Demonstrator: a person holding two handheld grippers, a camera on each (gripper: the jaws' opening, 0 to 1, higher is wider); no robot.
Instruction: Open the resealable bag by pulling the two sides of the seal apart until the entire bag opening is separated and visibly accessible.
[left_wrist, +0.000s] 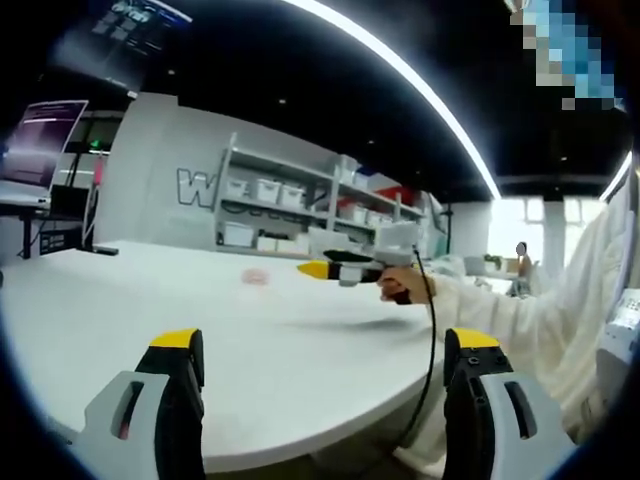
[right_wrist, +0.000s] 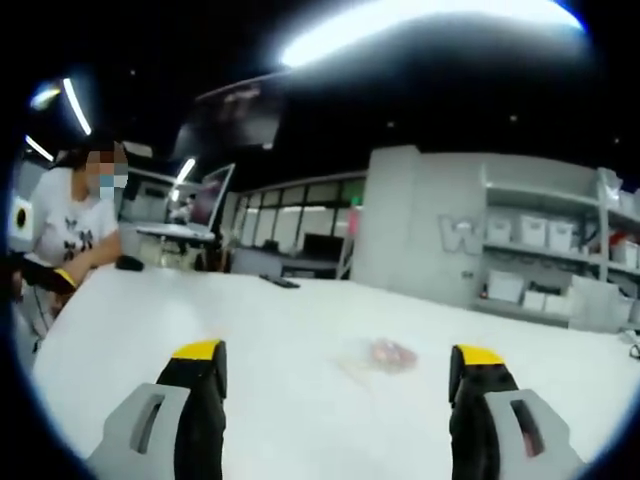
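A clear resealable bag (right_wrist: 380, 355) with something pink inside lies flat on the white table (right_wrist: 280, 330); in the left gripper view the bag (left_wrist: 257, 277) is a small pink blur far out on the tabletop. My left gripper (left_wrist: 325, 345) is open, its yellow-tipped jaws wide apart above the near table edge, well short of the bag. My right gripper (right_wrist: 335, 360) is open too, with the bag lying beyond and between its jaws. In the left gripper view, the right gripper (left_wrist: 318, 269) comes in from the right, held in a hand with a white sleeve (left_wrist: 500, 310).
Shelves with white bins (left_wrist: 300, 205) stand behind the table. A person in a white shirt (right_wrist: 65, 235) sits at the table's far left end, a dark object (right_wrist: 128, 263) nearby. Monitors (right_wrist: 215, 195) stand further back. A black cable (left_wrist: 430, 350) hangs from the right gripper.
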